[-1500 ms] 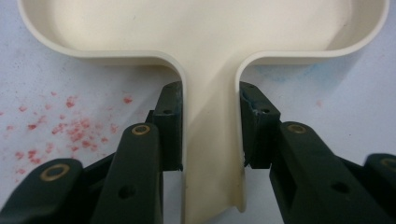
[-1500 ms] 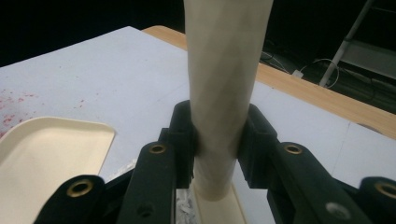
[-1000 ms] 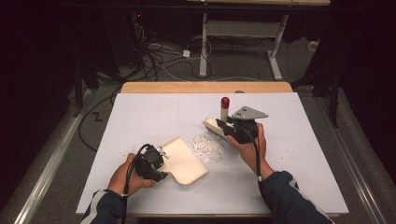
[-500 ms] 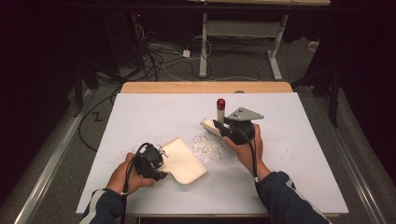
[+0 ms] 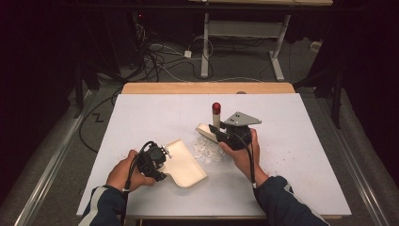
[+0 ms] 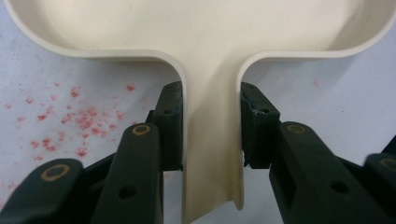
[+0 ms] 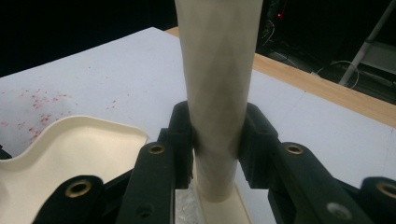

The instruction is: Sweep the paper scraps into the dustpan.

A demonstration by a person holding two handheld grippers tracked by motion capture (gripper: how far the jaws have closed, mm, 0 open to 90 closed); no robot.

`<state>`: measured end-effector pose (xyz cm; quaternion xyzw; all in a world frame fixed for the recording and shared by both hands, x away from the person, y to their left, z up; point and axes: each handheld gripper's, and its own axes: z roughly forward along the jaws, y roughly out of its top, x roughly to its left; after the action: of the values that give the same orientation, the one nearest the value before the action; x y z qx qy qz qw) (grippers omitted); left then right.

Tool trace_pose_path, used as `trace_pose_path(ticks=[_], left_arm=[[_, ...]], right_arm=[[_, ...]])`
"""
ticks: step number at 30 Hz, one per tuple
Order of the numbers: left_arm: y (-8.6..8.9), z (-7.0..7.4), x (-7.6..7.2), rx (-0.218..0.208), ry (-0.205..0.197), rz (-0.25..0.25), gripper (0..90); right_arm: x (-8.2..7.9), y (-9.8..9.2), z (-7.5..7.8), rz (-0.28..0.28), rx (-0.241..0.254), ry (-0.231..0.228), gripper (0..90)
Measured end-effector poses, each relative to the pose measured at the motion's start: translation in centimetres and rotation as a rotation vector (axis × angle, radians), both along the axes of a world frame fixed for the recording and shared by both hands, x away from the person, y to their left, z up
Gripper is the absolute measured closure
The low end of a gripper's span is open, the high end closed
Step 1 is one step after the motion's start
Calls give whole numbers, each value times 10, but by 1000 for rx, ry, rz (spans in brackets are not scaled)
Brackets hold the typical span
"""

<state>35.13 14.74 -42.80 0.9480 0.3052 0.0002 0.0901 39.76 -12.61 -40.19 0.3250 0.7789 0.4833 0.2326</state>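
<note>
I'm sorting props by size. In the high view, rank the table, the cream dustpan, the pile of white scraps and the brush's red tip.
1. table
2. dustpan
3. pile of white scraps
4. red tip

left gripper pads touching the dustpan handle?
Touching. The left gripper view shows both pads of the left gripper pressed flat against the dustpan handle.

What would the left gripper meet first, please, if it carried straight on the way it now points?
Judging by the high view, the left gripper, shut on the cream dustpan by its handle, points across the table toward the pile of white scraps; the pan's front edge would probably reach them first.
</note>
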Motion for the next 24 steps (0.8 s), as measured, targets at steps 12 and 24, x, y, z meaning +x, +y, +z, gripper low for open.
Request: trace_pose_path(ticks=[12,24], left_arm=[[-4,-2,7,4,36,-11,636],[-10,-8,10,10,49,-14,636]], right_arm=[[-2,6,0,39,18,3,702],[-15,21,-2,98,19,0,701]])
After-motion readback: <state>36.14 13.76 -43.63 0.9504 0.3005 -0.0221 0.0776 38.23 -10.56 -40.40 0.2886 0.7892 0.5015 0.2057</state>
